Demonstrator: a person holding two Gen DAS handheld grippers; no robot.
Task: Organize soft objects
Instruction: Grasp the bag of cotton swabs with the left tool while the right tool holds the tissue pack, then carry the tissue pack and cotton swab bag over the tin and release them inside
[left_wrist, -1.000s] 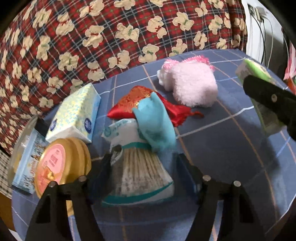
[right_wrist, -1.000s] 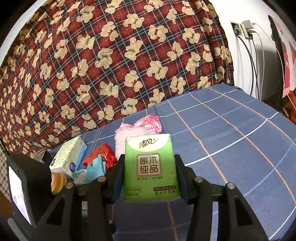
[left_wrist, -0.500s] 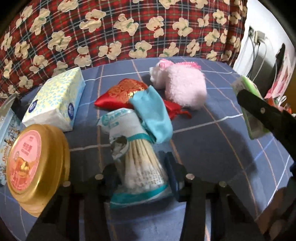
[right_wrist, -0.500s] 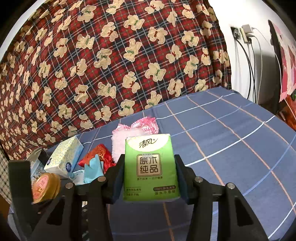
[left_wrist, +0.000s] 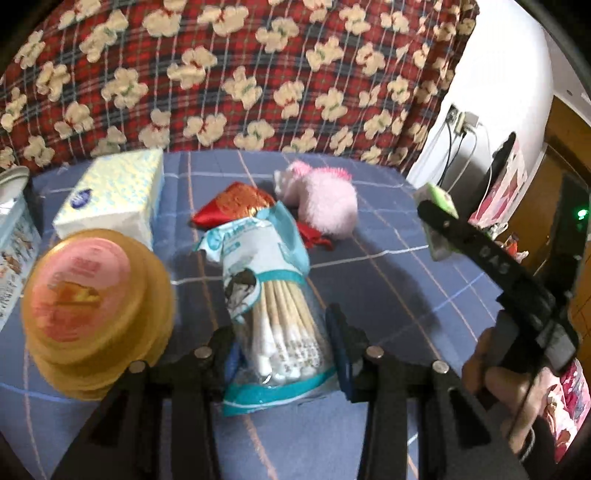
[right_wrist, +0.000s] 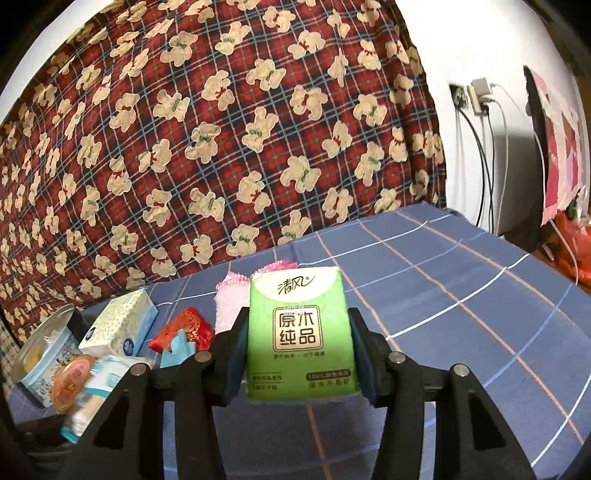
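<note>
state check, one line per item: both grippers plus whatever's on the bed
left gripper: shut on cotton swab bag
cotton swab bag: held, top end sagging forward
right gripper: shut on green tissue pack
green tissue pack: upright, held above the blue sheet
pink plush: lying on sheet
red pouch: lying flat
tissue box: lying flat, sealed
gold tin: tilted on edge, lid on

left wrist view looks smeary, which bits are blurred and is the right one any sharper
Left wrist view: the gold tin at the near left is motion-smeared and the bear-print cloth streaks vertically, while the cotton swab bag between the tongs reads fairly clearly. Right wrist view: sharper, the print on the green tissue pack is crisp; both views bow strongly at the edges.
</note>
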